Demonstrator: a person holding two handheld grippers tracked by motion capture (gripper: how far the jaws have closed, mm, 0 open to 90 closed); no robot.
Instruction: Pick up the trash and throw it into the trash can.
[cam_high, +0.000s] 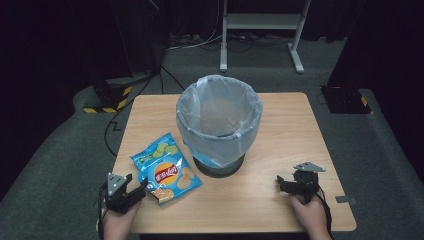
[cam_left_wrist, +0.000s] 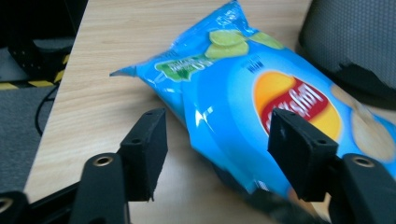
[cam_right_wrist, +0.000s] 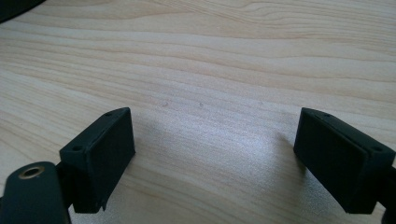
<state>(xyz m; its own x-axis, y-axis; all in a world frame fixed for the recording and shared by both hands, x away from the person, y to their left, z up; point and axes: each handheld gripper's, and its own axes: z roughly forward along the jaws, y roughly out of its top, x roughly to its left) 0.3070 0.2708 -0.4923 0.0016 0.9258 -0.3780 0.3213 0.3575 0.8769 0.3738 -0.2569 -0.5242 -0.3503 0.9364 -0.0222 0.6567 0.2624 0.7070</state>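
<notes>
Between the left tool's (cam_left_wrist: 217, 140) spread jaws: chip bag (cam_left_wrist: 261, 107).

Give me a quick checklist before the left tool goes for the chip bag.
1. Left tool open: ok, its jaws stand apart with the chip bag between them; no pad presses on it.
2. Bag within reach: ok, it lies flat on the table right in front of the tool.
3. Bin ready: ok, upright, lined, mouth open.
4. Path from bag to bin: ok, nothing between them.
5. Right tool out of the way: ok, open over bare table.
6. Bag sealed: cannot tell.
</notes>
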